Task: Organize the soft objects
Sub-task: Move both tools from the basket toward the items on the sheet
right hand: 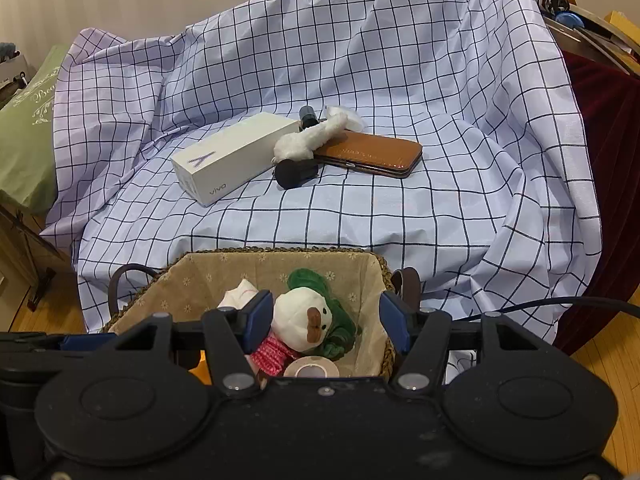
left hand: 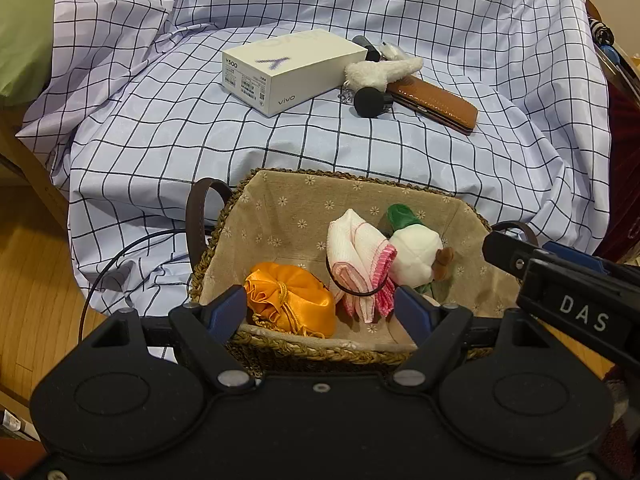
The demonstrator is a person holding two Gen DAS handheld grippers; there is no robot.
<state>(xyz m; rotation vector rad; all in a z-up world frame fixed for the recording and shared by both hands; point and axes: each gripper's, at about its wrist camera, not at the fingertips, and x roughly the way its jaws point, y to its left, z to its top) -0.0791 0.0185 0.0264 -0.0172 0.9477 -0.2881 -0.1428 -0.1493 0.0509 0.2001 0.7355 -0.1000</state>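
Note:
A woven basket with a floral lining sits at the near edge of the checked sheet. It holds an orange drawstring pouch, a folded pink and white cloth, a white plush with a green top and a tape roll. A white fluffy plush lies farther back on the sheet. My left gripper is open and empty over the basket's near rim. My right gripper is open and empty over the basket.
On the sheet lie a white vivo phone box, a brown leather case and black round pieces. A green cushion is at left, dark red fabric at right.

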